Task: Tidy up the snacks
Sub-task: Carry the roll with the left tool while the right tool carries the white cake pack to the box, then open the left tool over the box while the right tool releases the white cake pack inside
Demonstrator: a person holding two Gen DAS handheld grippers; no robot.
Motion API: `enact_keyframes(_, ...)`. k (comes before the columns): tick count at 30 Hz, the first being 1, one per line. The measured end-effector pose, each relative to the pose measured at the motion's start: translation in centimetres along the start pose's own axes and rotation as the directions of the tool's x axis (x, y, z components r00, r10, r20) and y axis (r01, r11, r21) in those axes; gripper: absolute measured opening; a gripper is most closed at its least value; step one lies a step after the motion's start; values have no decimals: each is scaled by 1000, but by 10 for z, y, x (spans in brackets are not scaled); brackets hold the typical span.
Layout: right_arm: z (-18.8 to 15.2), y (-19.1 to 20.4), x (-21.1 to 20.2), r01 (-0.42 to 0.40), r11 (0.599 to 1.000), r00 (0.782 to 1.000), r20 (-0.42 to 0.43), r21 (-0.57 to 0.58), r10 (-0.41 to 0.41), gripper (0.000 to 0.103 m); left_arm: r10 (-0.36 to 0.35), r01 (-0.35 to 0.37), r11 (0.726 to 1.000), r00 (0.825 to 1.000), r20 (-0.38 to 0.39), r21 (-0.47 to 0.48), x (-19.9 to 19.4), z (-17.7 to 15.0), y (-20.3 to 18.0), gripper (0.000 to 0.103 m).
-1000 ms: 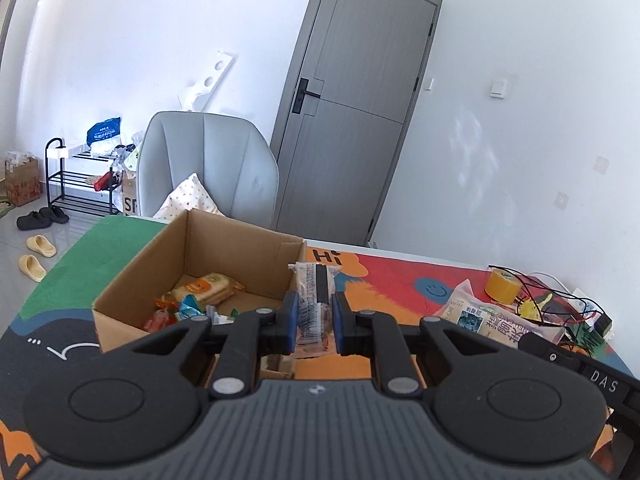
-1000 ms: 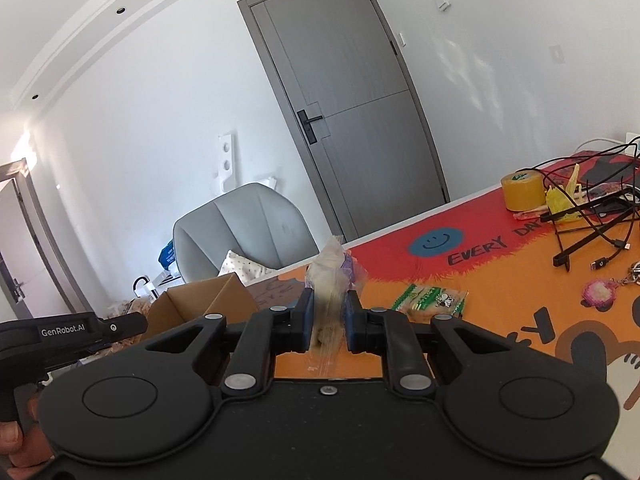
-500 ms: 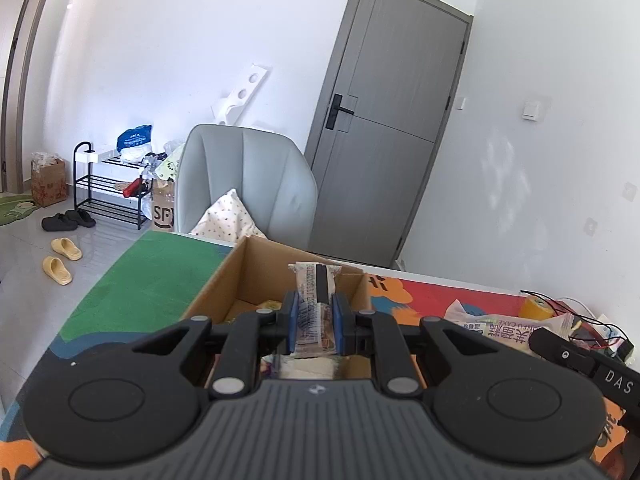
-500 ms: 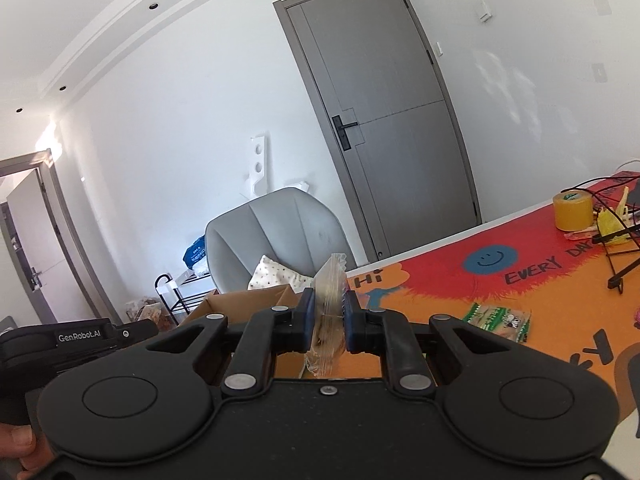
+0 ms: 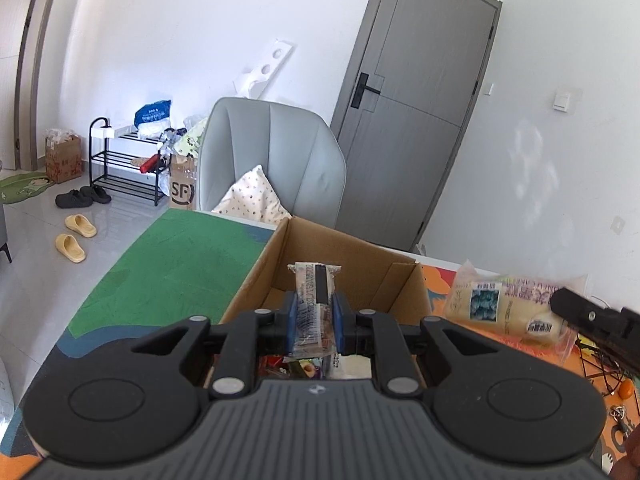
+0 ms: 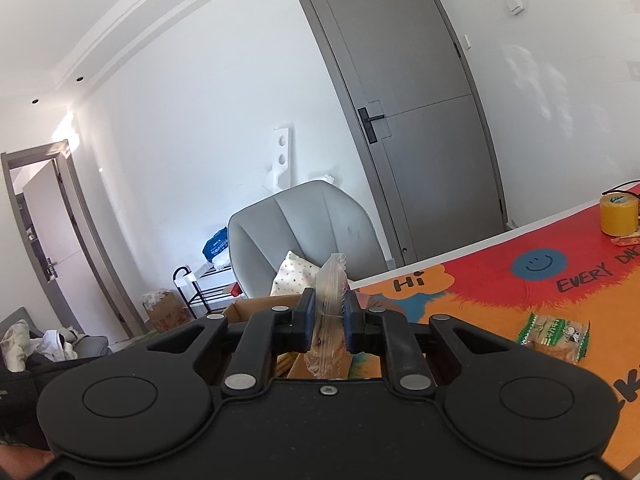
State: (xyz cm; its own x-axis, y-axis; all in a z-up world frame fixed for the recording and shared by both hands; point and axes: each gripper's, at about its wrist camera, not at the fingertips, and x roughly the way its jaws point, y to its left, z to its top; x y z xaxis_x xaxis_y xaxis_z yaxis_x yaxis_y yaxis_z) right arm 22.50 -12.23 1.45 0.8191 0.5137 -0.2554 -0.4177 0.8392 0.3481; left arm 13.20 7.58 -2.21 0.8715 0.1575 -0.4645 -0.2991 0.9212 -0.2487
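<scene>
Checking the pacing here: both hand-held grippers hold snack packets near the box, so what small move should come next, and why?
Probably open the left hand-held gripper: its snack packet already hangs over the open cardboard box, above snacks inside, so it should drop in. The right hand-held gripper seems short of the box.

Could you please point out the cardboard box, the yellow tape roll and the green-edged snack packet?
cardboard box (image 5: 340, 254): left wrist view, inner back wall.
yellow tape roll (image 6: 618, 216): right wrist view, side.
green-edged snack packet (image 6: 554, 332): right wrist view, centre.
</scene>
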Motion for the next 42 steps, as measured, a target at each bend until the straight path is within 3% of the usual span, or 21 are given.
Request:
enact_keyframes(10,4,17,19,-19,1000,1000,4,-12,20,15,38,-36,996,999,17,-81,-2,7,30,47)
enact_keyframes(25,26,40,19,-33,998,996,82,-51,37,14,65,-61,986,998,26,-155,-5,14,63,50)
enact_keyframes(30,22,47,31,-60,997,997,44,-44,62,14,62,-57,986,998,27,-158,-8,13,66,50)
enact_keyframes(35,12,37,58,-118,991,991,-55,68,122,15,75,-70,984,997,20,-166,-5,15,72,50)
enact_keyframes(38,5,32,74,-64,993,991,-109,96,75,25,78,-75,983,997,11,-166,-4,14,72,50)
enact_keyframes(41,1,30,70,-33,995,994,-97,93,42,39,76,-74,984,997,12,-160,-5,14,70,54)
enact_keyframes(42,0,30,67,-29,995,995,-93,96,38,48,78,-75,985,997,14,-158,-5,15,68,59)
